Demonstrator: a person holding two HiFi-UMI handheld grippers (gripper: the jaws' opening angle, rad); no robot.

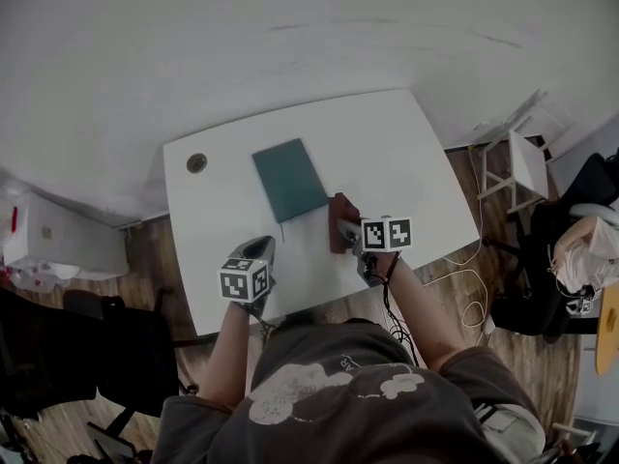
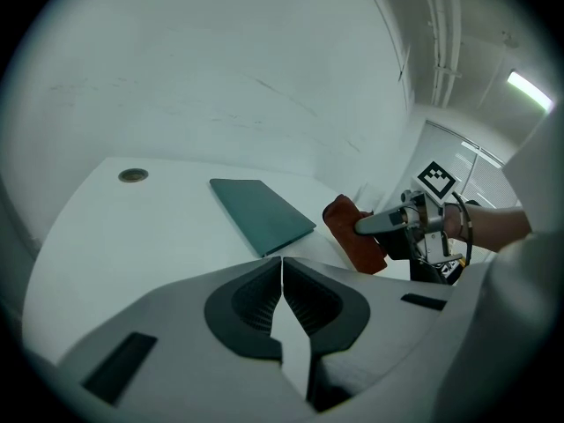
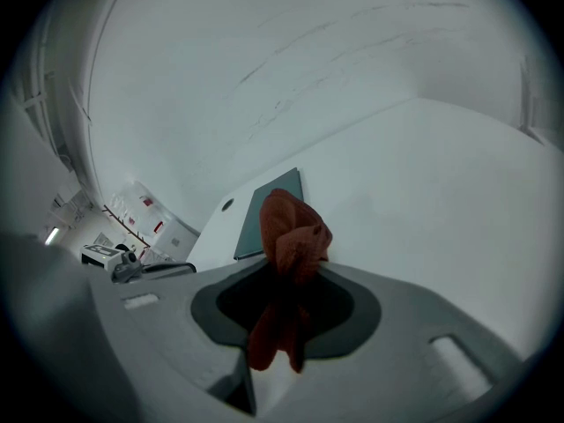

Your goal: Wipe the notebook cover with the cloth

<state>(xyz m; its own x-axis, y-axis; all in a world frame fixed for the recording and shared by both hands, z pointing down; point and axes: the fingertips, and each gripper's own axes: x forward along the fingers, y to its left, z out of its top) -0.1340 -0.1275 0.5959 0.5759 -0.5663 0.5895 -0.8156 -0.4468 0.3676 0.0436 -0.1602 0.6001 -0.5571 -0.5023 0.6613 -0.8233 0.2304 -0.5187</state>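
Note:
A dark teal notebook [image 1: 289, 179] lies closed on the white table [image 1: 406, 153], also seen in the left gripper view [image 2: 262, 213] and the right gripper view [image 3: 266, 214]. My right gripper [image 1: 340, 230] is shut on a rust-red cloth [image 1: 339, 222], which hangs bunched just right of the notebook's near corner. The cloth [image 3: 289, 271] fills the jaws in the right gripper view and shows as a cloth lump [image 2: 352, 234] in the left gripper view. My left gripper [image 1: 254, 251] is shut and empty, near the table's front edge, below the notebook.
A round cable grommet [image 1: 196, 162] sits in the table's far left corner. A white stool [image 1: 527, 165] and cables [image 1: 469, 307] stand on the wooden floor to the right. A white box [image 1: 58, 240] lies on the floor at left.

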